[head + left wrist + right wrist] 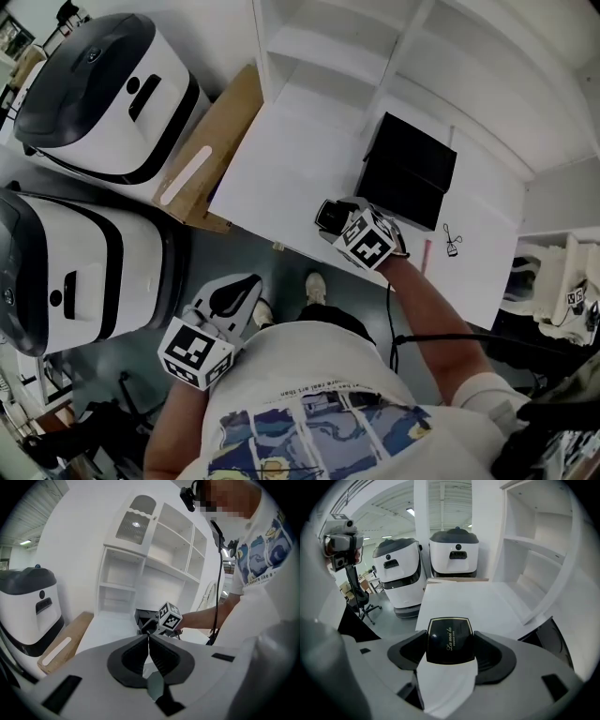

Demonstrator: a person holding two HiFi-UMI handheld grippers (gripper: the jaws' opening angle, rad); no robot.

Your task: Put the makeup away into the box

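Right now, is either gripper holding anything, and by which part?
The right gripper clamps a black compact by its two side edges; the left gripper is shut, empty.

White table (291,178) — one black box (408,169) is set on it. A small black tool (453,242) is laid just beside.

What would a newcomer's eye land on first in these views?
The black compact with gold lettering stands out first, clamped between the jaws of the right gripper above the near edge of the white table. Just beyond it the black box sits on that table, and two large white-and-dark machines stand on the floor at the left. The left gripper is held low, off the table, with its jaws together and empty.
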